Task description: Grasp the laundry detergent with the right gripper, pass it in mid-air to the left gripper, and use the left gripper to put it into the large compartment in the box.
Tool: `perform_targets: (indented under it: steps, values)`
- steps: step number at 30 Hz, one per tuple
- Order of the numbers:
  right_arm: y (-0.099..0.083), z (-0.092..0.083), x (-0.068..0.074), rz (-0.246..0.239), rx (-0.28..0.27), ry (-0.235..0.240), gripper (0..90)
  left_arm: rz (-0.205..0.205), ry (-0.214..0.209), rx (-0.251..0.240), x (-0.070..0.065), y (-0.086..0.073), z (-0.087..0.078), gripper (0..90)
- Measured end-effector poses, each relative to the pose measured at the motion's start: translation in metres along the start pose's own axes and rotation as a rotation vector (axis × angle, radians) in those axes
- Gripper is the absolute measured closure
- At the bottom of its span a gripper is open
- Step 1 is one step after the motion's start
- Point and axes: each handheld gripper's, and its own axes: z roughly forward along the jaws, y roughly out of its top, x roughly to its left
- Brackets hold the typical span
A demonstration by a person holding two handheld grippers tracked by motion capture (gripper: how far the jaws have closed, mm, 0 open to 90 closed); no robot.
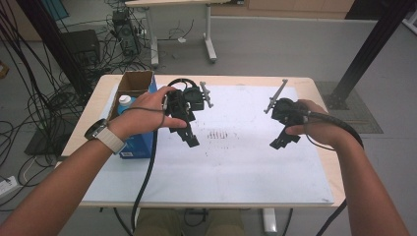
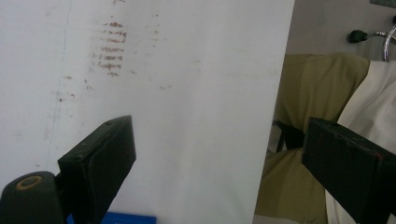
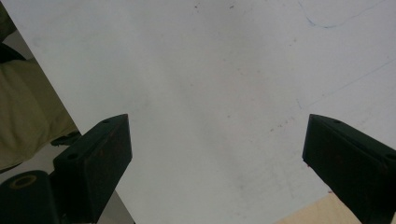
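A person holds a black gripper in each hand over a white sheet [image 1: 236, 157] that covers a wooden table. My left gripper [image 1: 191, 139] hangs above the sheet's left-middle part, jaws pointing down toward the person. In the left gripper view its jaws stand wide apart with nothing between them [image 2: 219, 163]. My right gripper [image 1: 281, 142] hovers above the sheet's right-middle part. In the right gripper view its jaws are also wide apart and empty [image 3: 217, 158]. A patch of small brown marks [image 1: 219, 134] lies on the sheet between the two grippers.
A blue box [image 1: 140, 142] stands at the table's left edge, with an open cardboard box [image 1: 135, 83] and a white bottle with a blue cap [image 1: 125, 102] behind it. Cables trail off the table's front. The person's khaki trousers [image 2: 303, 93] show past the sheet's edge.
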Motion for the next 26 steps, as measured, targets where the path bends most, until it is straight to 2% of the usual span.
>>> perform_targets:
  steps: [26]
  values:
    - [-0.0020, 0.0012, 0.0002, 0.001, 0.000, 0.001, 8.1, -0.018, -0.001, 0.003, 0.0045, -0.0033, 0.0029, 10.4]
